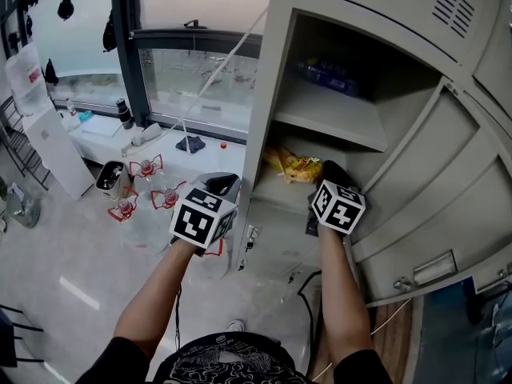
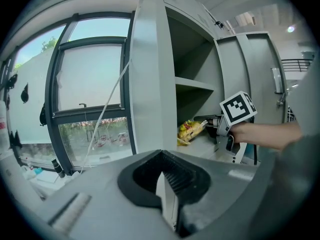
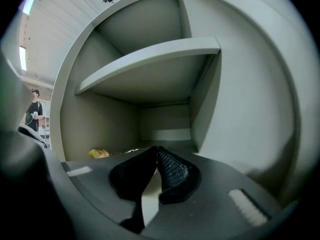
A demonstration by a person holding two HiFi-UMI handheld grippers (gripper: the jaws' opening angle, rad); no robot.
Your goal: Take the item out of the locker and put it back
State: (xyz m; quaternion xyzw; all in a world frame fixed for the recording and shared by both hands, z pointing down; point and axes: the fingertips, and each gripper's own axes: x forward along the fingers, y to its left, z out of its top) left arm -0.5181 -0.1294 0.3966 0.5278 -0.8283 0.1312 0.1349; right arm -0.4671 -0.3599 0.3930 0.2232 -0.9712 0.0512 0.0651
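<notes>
Reach-in step: the right gripper (image 3: 157,151), jaws pressed together on nothing, sits inside the locker (image 1: 264,94) with the yellow snack bag (image 1: 298,166) just to its left on the same shelf — next it likely must spread and swing left to pinch the bag — while the left gripper (image 2: 161,156), likewise closed and empty, hangs outside.

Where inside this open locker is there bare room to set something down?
Upper shelf: bare across the front, blue item only at the back. Lower shelf: free from the yellow snack bag rightward to the side wall, though the right claw sits there. Crowded at the bag.
</notes>
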